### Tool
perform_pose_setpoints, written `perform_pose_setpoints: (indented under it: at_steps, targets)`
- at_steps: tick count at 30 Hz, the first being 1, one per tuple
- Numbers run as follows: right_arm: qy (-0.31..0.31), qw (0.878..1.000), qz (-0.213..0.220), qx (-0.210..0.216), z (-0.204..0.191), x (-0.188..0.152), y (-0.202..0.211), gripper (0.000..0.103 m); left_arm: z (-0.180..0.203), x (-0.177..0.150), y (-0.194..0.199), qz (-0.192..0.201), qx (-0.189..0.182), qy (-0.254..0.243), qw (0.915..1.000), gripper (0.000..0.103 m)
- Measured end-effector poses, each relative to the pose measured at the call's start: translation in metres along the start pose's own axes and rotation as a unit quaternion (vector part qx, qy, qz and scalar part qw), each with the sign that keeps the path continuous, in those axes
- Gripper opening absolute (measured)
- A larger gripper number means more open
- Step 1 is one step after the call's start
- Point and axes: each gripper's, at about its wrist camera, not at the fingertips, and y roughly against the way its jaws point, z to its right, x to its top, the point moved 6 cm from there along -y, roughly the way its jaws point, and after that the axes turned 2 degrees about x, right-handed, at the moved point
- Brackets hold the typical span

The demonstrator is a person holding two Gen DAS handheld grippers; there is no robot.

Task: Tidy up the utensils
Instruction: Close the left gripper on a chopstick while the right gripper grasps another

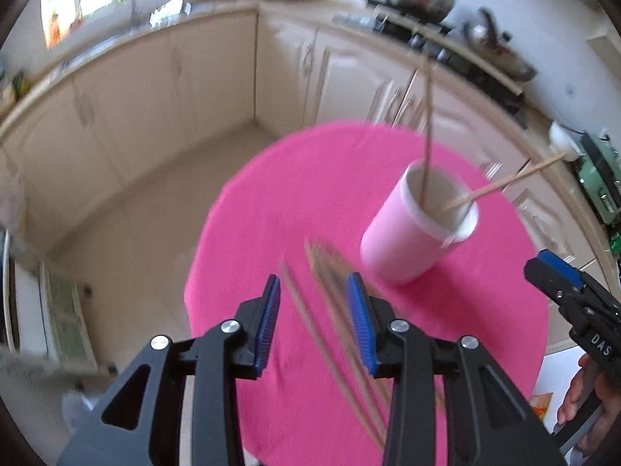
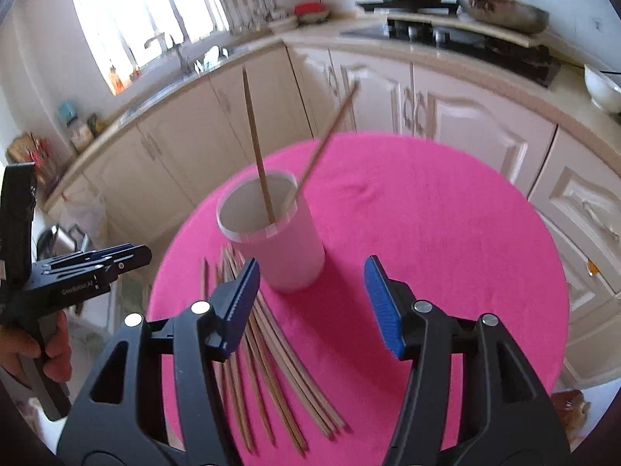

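Wooden chopsticks point(image 2: 271, 369) lie fanned in a loose bundle on the pink tablecloth point(image 2: 446, 233), lower centre of my right view, just beside the pink cup point(image 2: 285, 250) at centre. Two chopsticks in the cup point(image 2: 256, 147) stand up, leaning apart against its rim. My right gripper point(image 2: 312, 305) hangs above the cloth with jaws parted, nothing between them, its left pad over the bundle. My left gripper point(image 1: 314, 322) also stands partly open above the chopsticks, blurred in its own view, gripping none. Cream cabinets point(image 2: 465, 116) curve behind, a stove with pans point(image 2: 465, 11) at upper right.
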Motion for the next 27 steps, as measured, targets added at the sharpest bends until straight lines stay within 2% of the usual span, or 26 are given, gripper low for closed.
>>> perform_pose_setpoints:
  at_steps: [5,11,12,13,19,23,27]
  targets:
    - [0.014,0.998,-0.051,-0.017,0.003,-0.029,-0.022,0.056,-0.001,-0.036,-0.039,-0.076,0.015,0.010,0.9969,0.036]
    - [0.045,0.994,-0.095,-0.014,-0.001,-0.045,-0.046,0.055,0.001,-0.054,-0.068,-0.123,0.028,0.010,0.9920,0.036]
    - [0.052,0.994,-0.099,-0.012,-0.002,-0.046,-0.050,0.052,0.002,-0.056,-0.073,-0.130,0.034,0.010,0.9908,0.036]
    - [0.058,0.993,-0.103,-0.010,-0.004,-0.047,-0.052,0.047,0.002,-0.057,-0.076,-0.134,0.035,0.012,0.9902,0.036]
    - [0.084,0.988,-0.133,0.005,-0.011,-0.053,-0.073,0.036,0.004,-0.055,-0.090,-0.149,0.051,0.017,0.9874,0.036]
    - [0.099,0.984,-0.147,0.018,-0.016,-0.055,-0.084,0.035,0.010,-0.052,-0.094,-0.154,0.069,-0.002,0.9856,0.035]
    - [0.123,0.978,-0.164,0.032,-0.026,-0.058,-0.098,0.033,0.010,-0.053,-0.094,-0.155,0.075,-0.007,0.9850,0.019]
